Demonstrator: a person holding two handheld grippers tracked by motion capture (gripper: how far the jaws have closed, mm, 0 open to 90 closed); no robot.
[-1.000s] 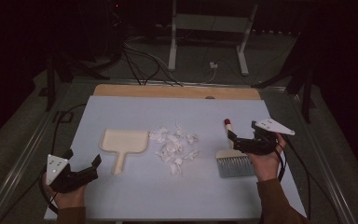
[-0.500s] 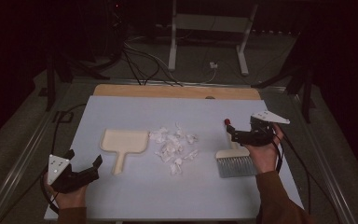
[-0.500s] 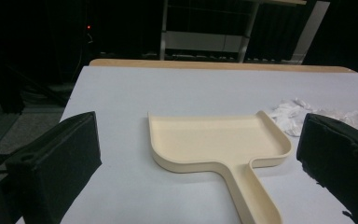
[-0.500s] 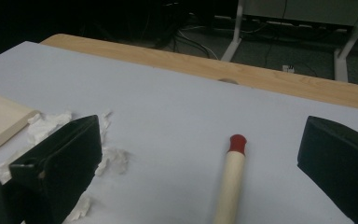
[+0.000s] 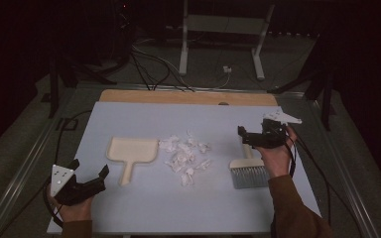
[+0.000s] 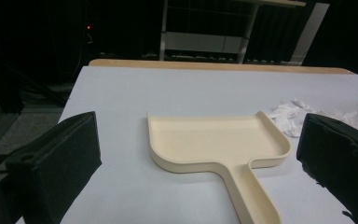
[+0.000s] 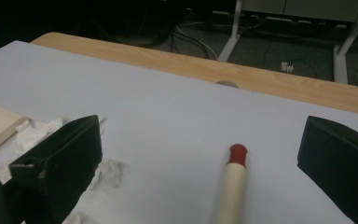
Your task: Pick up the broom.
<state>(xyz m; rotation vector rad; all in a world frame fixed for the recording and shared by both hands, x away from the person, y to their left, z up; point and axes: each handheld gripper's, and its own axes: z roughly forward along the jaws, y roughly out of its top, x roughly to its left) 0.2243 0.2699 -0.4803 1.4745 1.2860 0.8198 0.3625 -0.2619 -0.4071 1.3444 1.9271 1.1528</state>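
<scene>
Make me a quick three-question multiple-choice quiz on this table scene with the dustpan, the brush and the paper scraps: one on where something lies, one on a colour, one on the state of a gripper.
1. Where do the crumpled paper scraps lie?
A. Inside the dustpan
B. Between the dustpan and the hand brush
C. On the floor

2. What colour is the tip of the brush handle?
A. Red
B. Green
C. Black

3. How does the right gripper stand?
A. Shut on the brush handle
B. Shut on a paper scrap
C. Open, jaws apart to either side of the handle

Answers: 1 B, the high view shows the white scraps in the gap between pan and brush. 2 A, the right gripper view shows a red cap on the pale handle. 3 C, the right gripper view shows both jaws wide apart, clear of the handle.
</scene>
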